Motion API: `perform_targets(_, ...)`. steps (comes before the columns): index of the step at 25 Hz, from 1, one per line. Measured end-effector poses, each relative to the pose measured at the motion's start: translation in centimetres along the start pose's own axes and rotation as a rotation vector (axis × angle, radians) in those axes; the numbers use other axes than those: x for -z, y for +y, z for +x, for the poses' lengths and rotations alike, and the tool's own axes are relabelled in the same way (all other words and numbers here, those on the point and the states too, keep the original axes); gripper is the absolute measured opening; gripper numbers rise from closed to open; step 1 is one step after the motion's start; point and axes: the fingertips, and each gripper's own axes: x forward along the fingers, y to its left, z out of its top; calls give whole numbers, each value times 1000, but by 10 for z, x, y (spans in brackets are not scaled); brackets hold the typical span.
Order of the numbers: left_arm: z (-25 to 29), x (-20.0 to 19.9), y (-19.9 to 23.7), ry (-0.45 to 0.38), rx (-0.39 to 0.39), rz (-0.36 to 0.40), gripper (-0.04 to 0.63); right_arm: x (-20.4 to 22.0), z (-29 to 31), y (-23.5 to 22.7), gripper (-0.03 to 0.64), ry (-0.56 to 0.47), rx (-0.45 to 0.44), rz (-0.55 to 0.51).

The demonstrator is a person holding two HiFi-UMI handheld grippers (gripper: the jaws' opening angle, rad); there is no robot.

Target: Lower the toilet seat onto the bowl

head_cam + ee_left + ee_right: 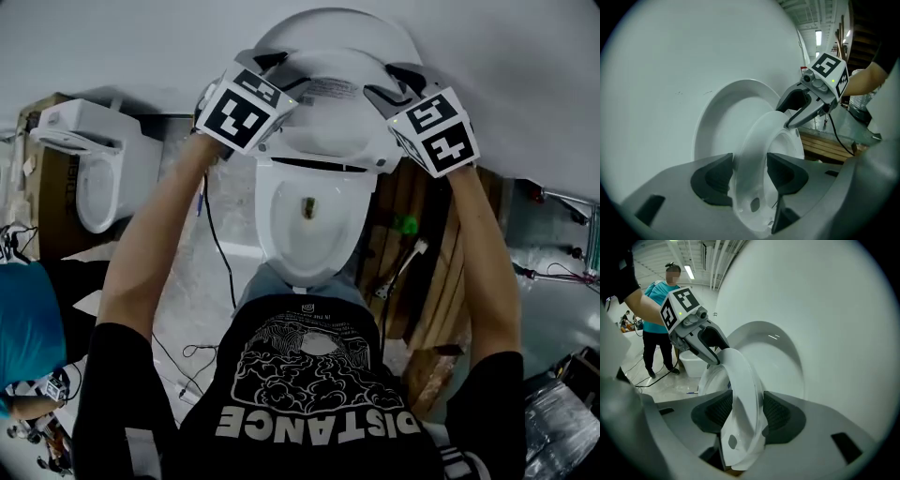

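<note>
The white toilet seat [328,103] stands raised, leaning a little off the upright lid [337,28] above the bowl [272,216]. My left gripper [281,70] straddles the seat's left rim and my right gripper [389,82] straddles its right rim. In the left gripper view the seat rim [754,140] runs between the dark pads [715,180] of my left gripper [750,176], with the lid [722,117] behind. In the right gripper view the rim [740,376] lies between my right gripper's [746,413] pads [778,416]. Both pairs of jaws stand wide about the rim, without a visible squeeze.
A second white toilet [94,169] stands on the floor at the left. Wooden pallets [450,281] lie to the right of the bowl. A black cable [220,253] trails over the floor. A person in a teal shirt [656,329] stands behind at the left.
</note>
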Motion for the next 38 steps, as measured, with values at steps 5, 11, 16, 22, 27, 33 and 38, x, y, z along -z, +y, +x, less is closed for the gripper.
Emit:
perform_targets(5, -9, 4, -8, 20, -46, 44, 230, 0, -9, 9, 206, -5, -35, -51)
perform_targets(11, -27, 12, -27, 45, -62, 70, 221, 3, -26, 24, 146, -1, -57, -96)
perform_targets(16, -40, 18, -46, 70, -84, 80, 219, 7, -41, 43, 146, -6, -86, -112)
perform_targets(22, -58, 26, -66, 79, -104, 77, 178, 17, -57, 68, 141, -19, -115, -142)
perform_targets(27, -73, 37, -80, 70, -125, 96, 175, 21, -68, 89, 138, -11, -111, -167)
perform_targets(33, -92, 50, -102, 75, -96, 128, 166, 28, -84, 116, 137, 16, -103, -183)
perform_targets(38, -110, 68, -124, 75, -81, 187, 155, 36, -96, 146, 135, 51, -79, -207)
